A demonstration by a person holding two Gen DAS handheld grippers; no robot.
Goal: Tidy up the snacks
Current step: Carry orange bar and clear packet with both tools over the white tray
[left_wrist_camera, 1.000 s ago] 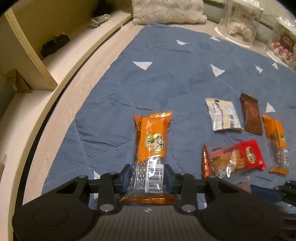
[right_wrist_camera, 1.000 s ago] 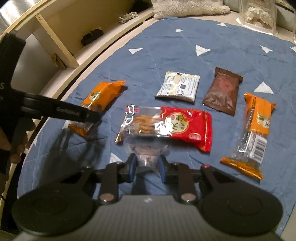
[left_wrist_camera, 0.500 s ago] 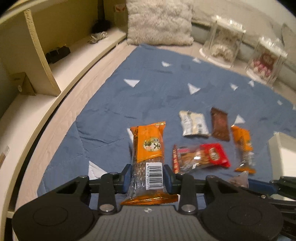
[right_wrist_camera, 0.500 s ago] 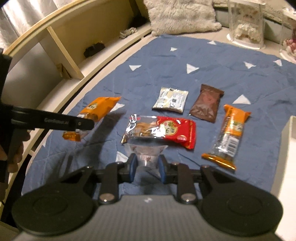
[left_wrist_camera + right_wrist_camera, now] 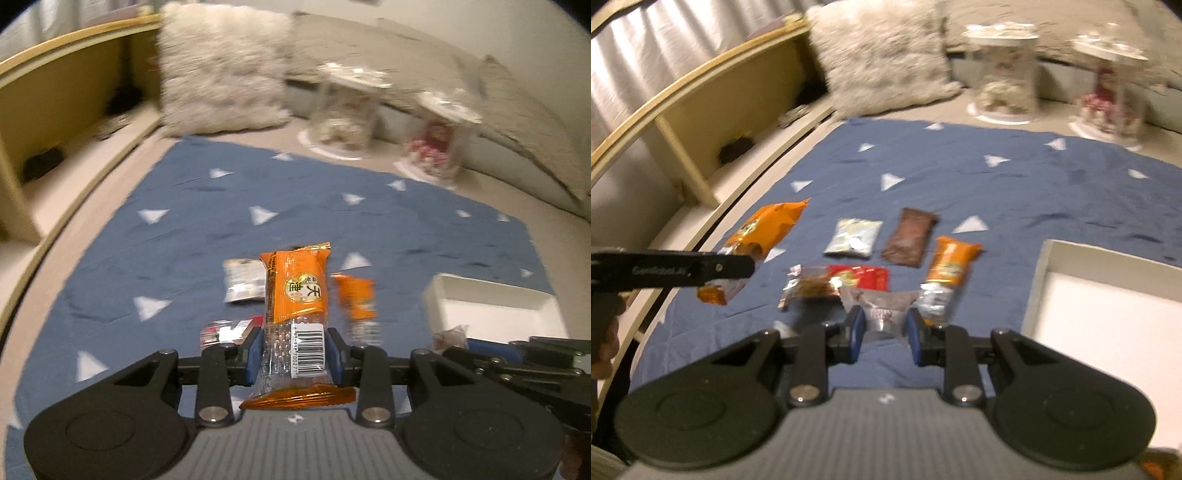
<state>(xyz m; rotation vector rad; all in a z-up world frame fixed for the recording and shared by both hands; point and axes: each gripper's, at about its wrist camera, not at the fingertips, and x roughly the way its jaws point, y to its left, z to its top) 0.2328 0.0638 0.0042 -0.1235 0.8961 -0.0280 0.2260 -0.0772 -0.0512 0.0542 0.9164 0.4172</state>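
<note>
Snacks are held in both claws, up off the blue mat (image 5: 1015, 192). Nearest in the right wrist view, the right gripper (image 5: 885, 334) is squeezed tight on a small see-through snack pack (image 5: 882, 310), with its blue pads on both sides of the pack. To the left, the left gripper (image 5: 295, 354) is clamped on the clear end of a long orange snack pack (image 5: 297, 295), and that pack sticks out forward from the claw.

Just past the claws, more snacks lie flat on the mat. A red snack pack (image 5: 842, 280) is closest. To its right lies a second orange pack (image 5: 947, 273). A little farther sit a silver pack (image 5: 854, 238) and, just to its right, a brown pack (image 5: 911, 238), side by side but apart.

On the right, a white box (image 5: 1039, 280) sits on the mat with its top open, next to the second orange pack.

Far off, past the mat, a fluffy pillow (image 5: 882, 55) stands up. To its right are two clear cases (image 5: 1001, 74), blurry, with something soft inside. On the left runs a wooden shelf (image 5: 701, 122).
</note>
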